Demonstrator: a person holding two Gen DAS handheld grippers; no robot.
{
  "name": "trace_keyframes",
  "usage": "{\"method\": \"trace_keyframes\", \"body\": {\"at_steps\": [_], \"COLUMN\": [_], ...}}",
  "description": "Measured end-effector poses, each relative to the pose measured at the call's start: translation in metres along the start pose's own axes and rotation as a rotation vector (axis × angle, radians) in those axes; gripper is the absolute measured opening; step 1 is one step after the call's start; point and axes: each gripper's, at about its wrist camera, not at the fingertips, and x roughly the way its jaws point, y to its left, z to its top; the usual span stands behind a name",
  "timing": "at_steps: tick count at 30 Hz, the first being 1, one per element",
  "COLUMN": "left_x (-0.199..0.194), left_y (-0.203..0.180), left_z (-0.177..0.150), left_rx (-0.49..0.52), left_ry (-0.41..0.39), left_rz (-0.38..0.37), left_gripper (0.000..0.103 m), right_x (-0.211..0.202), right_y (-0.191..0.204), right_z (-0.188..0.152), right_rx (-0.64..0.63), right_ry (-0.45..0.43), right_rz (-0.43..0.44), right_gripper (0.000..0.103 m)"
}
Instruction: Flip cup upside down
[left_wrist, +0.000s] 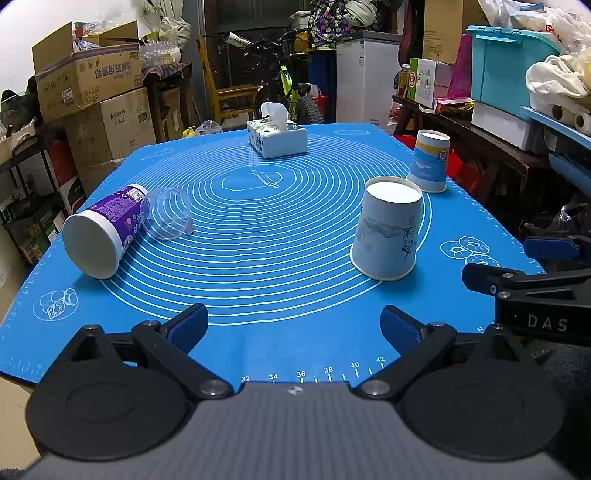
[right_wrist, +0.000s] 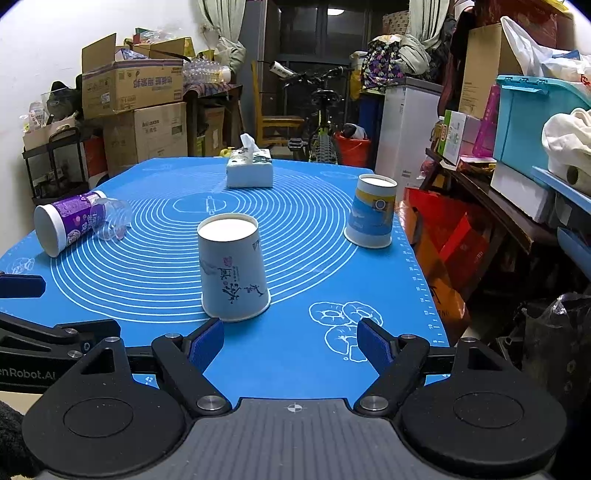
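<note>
A white paper cup with ink drawings (left_wrist: 386, 229) (right_wrist: 232, 271) stands upside down on the blue mat (left_wrist: 280, 325) (right_wrist: 295, 354), just ahead of my right gripper (right_wrist: 290, 341). A blue and yellow paper cup (left_wrist: 430, 160) (right_wrist: 371, 210) stands upside down farther right. A purple cup (left_wrist: 103, 229) (right_wrist: 68, 221) lies on its side at the left, with a clear lid (left_wrist: 166, 218) (right_wrist: 110, 218) at its mouth. My left gripper (left_wrist: 293, 325) is open and empty near the front edge. My right gripper is open and empty; it also shows in the left wrist view (left_wrist: 524, 291).
A tissue box (left_wrist: 277, 136) (right_wrist: 249, 170) stands at the far end of the mat. Cardboard boxes (left_wrist: 96, 92) are stacked at the left, a bicycle (left_wrist: 291, 85) and a white cabinet (left_wrist: 365, 77) behind, cluttered shelves (left_wrist: 517, 92) at the right.
</note>
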Motion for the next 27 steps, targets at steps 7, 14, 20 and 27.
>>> {"method": "trace_keyframes", "body": {"at_steps": [7, 14, 20, 27], "left_x": [-0.0009, -0.001, -0.0003, 0.0016], "left_y": [-0.0017, -0.0021, -0.0017, 0.0], "left_z": [0.0001, 0.0, -0.0012, -0.0021], "left_rx": [0.005, 0.004, 0.003, 0.001], "left_ry": [-0.005, -0.004, -0.004, 0.0], "left_rz": [0.007, 0.007, 0.012, 0.011], "left_gripper": [0.099, 0.099, 0.099, 0.099], "right_x": [-0.0011, -0.0011, -0.0012, 0.0015], "right_y": [-0.0015, -0.0015, -0.0016, -0.0029], "right_z": [0.0001, 0.0, 0.0002, -0.0042], "right_rx": [0.004, 0.004, 0.004, 0.003], "right_ry": [0.003, 0.004, 0.004, 0.014], "right_rz": [-0.001, -0.001, -0.001, 0.002], "right_gripper": [0.082, 0.082, 0.082, 0.082]}}
